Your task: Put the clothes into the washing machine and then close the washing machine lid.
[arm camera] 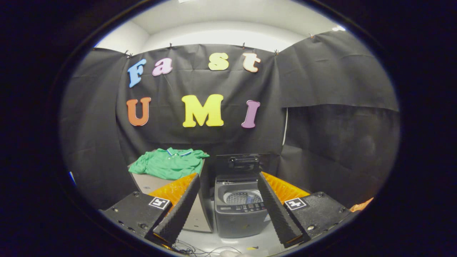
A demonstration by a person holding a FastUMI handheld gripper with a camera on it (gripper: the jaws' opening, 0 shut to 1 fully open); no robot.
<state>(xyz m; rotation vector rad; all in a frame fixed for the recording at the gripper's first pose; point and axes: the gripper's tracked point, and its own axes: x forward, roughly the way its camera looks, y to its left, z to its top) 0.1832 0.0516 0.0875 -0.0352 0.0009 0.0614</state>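
Note:
A green polo shirt (169, 163) lies crumpled on top of a low box-like stand (150, 184), beyond my left finger. To its right stands a small grey top-loading washing machine (239, 210) with its lid (243, 164) raised upright at the back, the drum (242, 197) showing. The machine sits ahead, between and beyond my two fingers. My gripper (228, 185) is open, well short of both, with nothing between its fingers.
Black cloth walls close the booth behind and on both sides. Loose cables (200, 248) lie on the pale floor just below the fingers. A small orange thing (361, 205) shows low at the right wall.

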